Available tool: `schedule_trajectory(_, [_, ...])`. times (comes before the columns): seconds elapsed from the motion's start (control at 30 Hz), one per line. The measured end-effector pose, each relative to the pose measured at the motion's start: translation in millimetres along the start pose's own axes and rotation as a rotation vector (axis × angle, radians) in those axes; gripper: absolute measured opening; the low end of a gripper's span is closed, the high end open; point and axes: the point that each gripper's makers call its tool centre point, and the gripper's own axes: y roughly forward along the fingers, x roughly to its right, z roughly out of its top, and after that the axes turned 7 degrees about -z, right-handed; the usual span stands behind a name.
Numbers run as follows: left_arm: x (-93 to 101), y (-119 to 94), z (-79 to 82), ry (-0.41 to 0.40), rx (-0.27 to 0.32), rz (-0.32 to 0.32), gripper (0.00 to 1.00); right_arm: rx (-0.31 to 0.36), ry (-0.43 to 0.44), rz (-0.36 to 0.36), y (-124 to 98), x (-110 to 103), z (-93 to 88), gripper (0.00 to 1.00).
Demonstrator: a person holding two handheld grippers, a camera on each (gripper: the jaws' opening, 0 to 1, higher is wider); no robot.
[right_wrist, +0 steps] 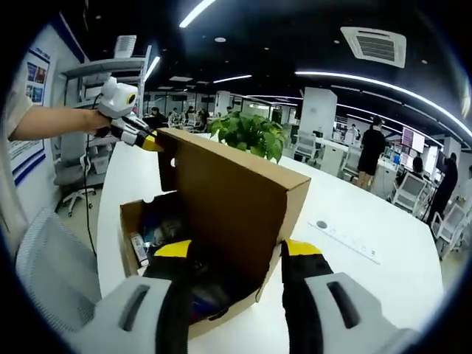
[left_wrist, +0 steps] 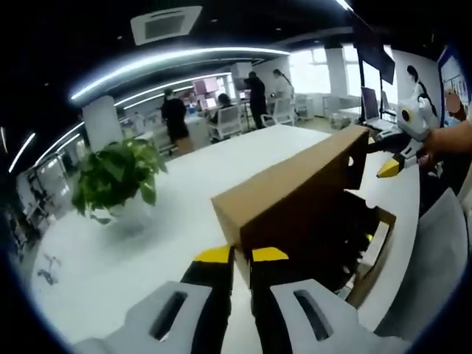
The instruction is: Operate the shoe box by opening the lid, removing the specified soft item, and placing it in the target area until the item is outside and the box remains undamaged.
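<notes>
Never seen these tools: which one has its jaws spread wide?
The right gripper: its jaws stand wide apart before the cardboard lid, while the left gripper's nearly meet.

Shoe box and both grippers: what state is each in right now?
Shoe box: open, upright on the white table.
Lid: raised, standing up from the box.
Left gripper: at the lid's far corner, grip unclear.
Right gripper: open, jaws astride the lid's near corner.
Potted plant: upright.
</notes>
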Motion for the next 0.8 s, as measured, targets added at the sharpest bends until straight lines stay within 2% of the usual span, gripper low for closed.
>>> schedule_trajectory(0.2, [-10.3, 6, 3.2, 0.0, 0.011, 0.014, 0.03, 0.004, 0.003, -0.013, 6, 8, 1.6, 0.39])
schedule_trajectory(0.47, [-18.9, 12, 7.3, -0.021, 0.015, 0.044, 0.01, -0.001, -0.009, -0.08, 12, 24, -1.4, 0.24])
schedule_trajectory(0.8, [-24.2, 20, 11.3, -0.04, 0.022, 0.048, 0.01, -0.079, -0.014, -0.122, 19, 31, -34.9, 0.12])
